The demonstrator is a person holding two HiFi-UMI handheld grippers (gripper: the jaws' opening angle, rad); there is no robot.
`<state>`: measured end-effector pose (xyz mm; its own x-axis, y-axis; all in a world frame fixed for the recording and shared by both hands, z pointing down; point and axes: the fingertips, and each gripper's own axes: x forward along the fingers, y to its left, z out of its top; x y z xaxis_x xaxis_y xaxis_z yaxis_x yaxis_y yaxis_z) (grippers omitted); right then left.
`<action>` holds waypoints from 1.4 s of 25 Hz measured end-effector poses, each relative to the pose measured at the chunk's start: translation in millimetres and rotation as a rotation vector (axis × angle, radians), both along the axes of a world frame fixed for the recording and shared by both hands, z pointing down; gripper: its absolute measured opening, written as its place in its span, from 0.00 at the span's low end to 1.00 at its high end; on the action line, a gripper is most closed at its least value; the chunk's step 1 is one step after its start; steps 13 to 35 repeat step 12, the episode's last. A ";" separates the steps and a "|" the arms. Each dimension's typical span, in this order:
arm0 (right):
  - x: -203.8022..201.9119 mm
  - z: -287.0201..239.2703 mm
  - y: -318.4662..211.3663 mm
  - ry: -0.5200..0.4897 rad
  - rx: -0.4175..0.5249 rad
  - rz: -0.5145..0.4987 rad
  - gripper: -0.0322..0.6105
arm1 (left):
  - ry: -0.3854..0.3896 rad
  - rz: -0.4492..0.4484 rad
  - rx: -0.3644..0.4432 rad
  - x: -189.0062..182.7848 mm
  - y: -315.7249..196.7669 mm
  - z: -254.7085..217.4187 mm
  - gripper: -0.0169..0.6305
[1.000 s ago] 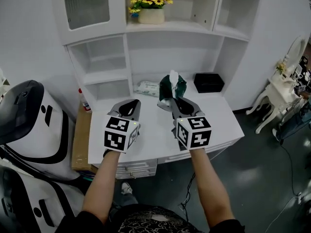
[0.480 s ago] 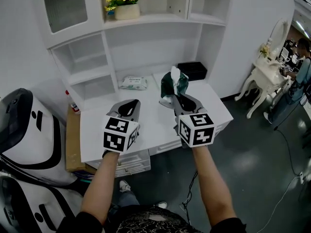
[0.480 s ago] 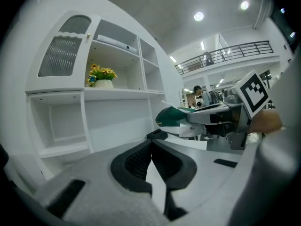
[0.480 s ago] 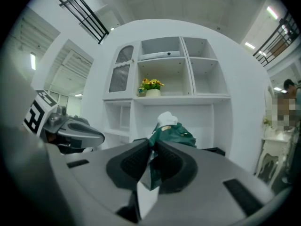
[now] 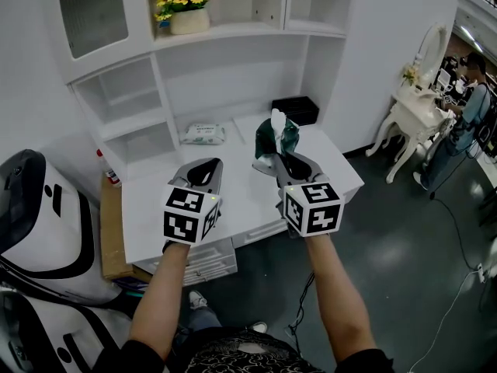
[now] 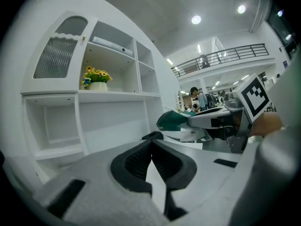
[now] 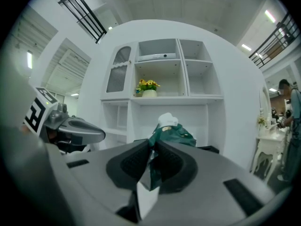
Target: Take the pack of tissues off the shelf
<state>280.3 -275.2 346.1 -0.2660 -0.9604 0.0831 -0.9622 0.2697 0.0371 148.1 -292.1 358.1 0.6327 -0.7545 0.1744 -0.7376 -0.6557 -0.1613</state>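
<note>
Found left gripper nearest, low and left: jaws fully closed, tips meeting, nothing between them. Found right gripper just beside it, level with it, jaws clamped on the lower edge of the pack of tissues. Read the pack as a dark green wrapper with a white tissue sticking out the top, roughly upright. Placed it in the air over the white desk, clear of the desk top and out in front of the shelving. Noted a pale flat pack lying farther back on the desk below the small cubbies. Noted a black box at the back right corner. Spotted a pot of sunflowers on the upper shelf beyond. Caught a white dressing table far right on the dark floor.
</note>
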 end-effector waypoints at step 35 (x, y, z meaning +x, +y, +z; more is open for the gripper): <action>-2.8 -3.2 8.3 0.005 -0.001 0.015 0.11 | 0.006 0.003 -0.002 -6.3 6.6 -4.5 0.04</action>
